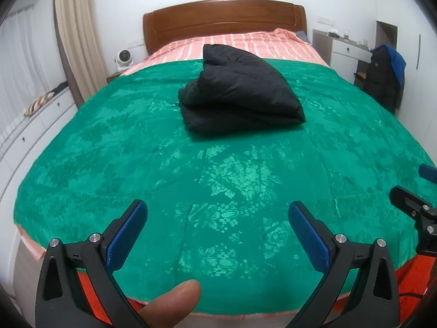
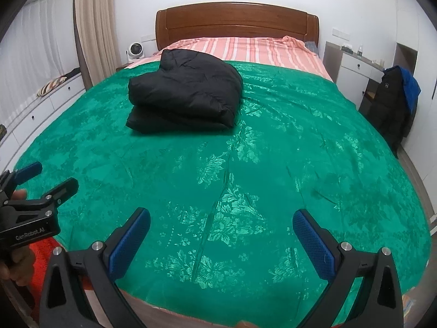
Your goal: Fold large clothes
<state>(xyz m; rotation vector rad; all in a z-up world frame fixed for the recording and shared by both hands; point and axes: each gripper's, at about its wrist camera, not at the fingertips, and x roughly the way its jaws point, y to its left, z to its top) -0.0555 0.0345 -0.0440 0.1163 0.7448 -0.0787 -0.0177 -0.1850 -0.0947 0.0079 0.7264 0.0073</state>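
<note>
Green satin bedspread [image 1: 109, 142] ahead; the puffy black padded jacket [image 1: 240, 95] sits folded at twelve o'clock. My left gripper [image 1: 217, 235] and right gripper [image 2: 221, 242] both gape, empty. Soft, light, slippery: I'd pinch its thick lower edge.

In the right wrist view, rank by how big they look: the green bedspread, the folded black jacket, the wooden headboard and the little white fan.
1. green bedspread
2. folded black jacket
3. wooden headboard, though it stands farther back
4. white fan
</note>
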